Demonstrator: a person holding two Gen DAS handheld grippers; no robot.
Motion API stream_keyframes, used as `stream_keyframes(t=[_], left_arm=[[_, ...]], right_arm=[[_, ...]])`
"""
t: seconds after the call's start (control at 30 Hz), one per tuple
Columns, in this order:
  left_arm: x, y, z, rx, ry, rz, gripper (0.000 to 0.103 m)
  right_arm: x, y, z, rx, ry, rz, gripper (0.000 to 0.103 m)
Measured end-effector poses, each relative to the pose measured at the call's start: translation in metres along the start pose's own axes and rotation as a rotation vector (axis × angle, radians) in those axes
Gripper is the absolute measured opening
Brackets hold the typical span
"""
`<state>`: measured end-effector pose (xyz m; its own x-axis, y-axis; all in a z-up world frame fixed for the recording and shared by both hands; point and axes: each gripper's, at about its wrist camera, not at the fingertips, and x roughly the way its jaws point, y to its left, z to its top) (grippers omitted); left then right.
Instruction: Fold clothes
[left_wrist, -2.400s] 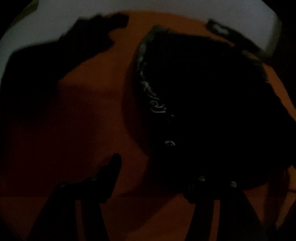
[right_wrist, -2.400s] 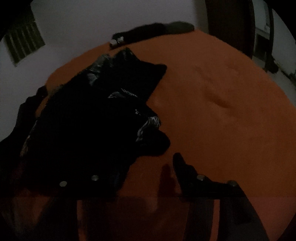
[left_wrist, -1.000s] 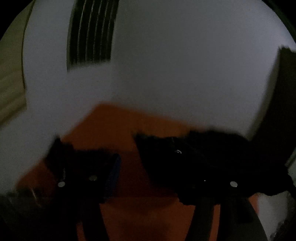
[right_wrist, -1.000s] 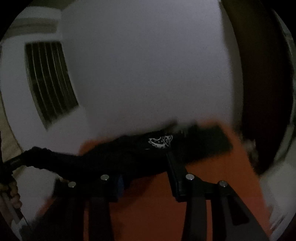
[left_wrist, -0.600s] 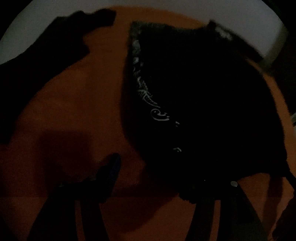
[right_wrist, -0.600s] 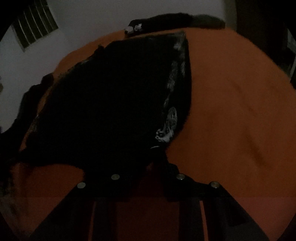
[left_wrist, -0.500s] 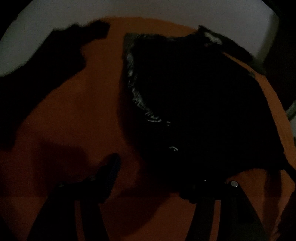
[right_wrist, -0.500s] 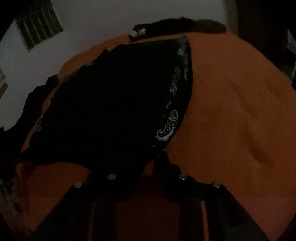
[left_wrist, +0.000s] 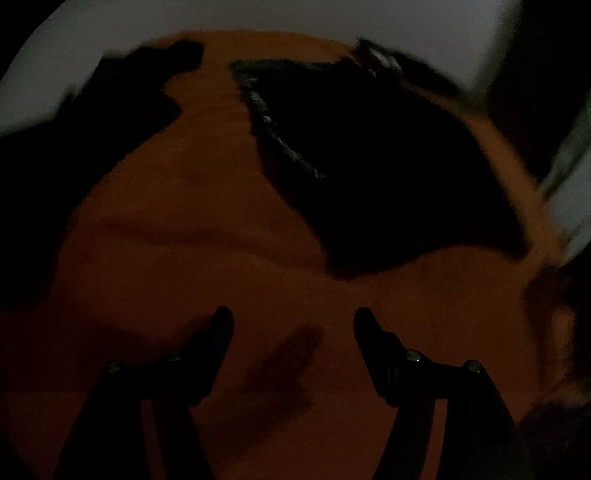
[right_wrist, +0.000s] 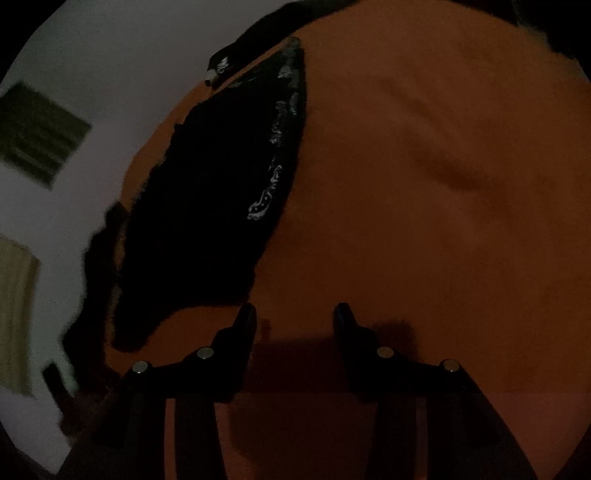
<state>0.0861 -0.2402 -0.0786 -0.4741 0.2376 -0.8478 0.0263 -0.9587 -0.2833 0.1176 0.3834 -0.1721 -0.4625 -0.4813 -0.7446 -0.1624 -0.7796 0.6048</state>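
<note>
black garment (left_wrist: 388, 166) with pale patterned edge lies flat on orange cloth (left_wrist: 207, 229).

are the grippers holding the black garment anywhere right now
No. The black garment with the white printed edge lies free on the orange cloth surface; left gripper and right gripper are opening, with nothing between their fingers.

Orange bed cover (right_wrist: 424, 240), creased; white wall (right_wrist: 129, 66) behind; dark slatted vent (right_wrist: 37, 136).
</note>
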Motion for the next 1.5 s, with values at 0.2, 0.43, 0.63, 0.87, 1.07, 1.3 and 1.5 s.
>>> stream_keyframes(t=[0.2, 0.43, 0.63, 0.87, 1.07, 1.3, 1.5], left_arm=[[0.027, 0.023, 0.044, -0.327, 0.123, -0.316, 0.069], [0.084, 0.002, 0.052, -0.368, 0.288, -0.373, 0.069], [0.096, 0.022, 0.038, -0.632, 0.254, -0.509, 0.069], [0.095, 0.001, 0.042, -0.488, 0.257, -0.437, 0.068], [0.088, -0.015, 0.042, -0.455, 0.208, -0.388, 0.009], [0.027, -0.008, 0.016, -0.47, 0.138, -0.438, 0.008], [0.036, -0.022, -0.02, -0.255, 0.118, -0.27, 0.01]], right_arm=[[0.019, 0.007, 0.023, 0.145, 0.066, 0.166, 0.042], [0.068, 0.016, 0.033, 0.243, 0.176, 0.244, 0.042], [0.067, 0.021, 0.036, 0.287, 0.137, 0.271, 0.01], [0.042, 0.027, 0.028, 0.241, 0.119, 0.293, 0.008], [0.068, 0.016, 0.028, 0.302, 0.17, 0.29, 0.008], [0.041, 0.031, 0.017, 0.284, 0.173, 0.357, 0.008], [0.048, 0.018, -0.015, 0.272, 0.194, 0.278, 0.008]])
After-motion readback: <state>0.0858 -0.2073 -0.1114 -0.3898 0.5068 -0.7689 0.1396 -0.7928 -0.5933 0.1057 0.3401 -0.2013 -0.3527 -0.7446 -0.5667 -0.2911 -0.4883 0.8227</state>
